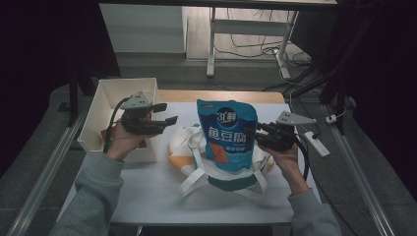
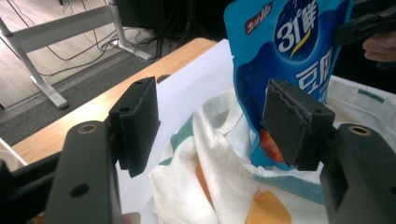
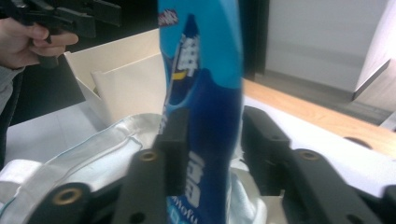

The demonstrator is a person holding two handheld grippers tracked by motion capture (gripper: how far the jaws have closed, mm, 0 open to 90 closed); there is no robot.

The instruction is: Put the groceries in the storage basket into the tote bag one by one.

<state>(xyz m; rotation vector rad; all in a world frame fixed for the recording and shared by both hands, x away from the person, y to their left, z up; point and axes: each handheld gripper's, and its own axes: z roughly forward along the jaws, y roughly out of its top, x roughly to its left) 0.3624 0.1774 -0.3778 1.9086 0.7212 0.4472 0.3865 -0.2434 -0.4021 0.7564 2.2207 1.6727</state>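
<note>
High view: we see the blue snack pouch (image 1: 225,137) standing upright mid-table, its bottom down in the white tote bag (image 1: 189,147) with orange and teal patches. Right gripper (image 1: 252,132) is at the pouch's right edge, jaws on either side of it. Left gripper (image 1: 167,113) is held up left of the pouch, apart from it, jaws spread with nothing between; the cream box (image 1: 105,105) sits behind it at the table's left edge.

Left gripper view: we get the left gripper (image 2: 210,126) jaws wide apart, empty. Pouch (image 2: 285,51) is beyond the right jaw, tote bag (image 2: 205,182) crumpled below.

Right gripper view: we see the right gripper (image 3: 212,144) clamped on the pouch (image 3: 205,84), edge-on between the pads. Cream box (image 3: 121,79) behind, other hand (image 3: 28,39) top left.
</note>
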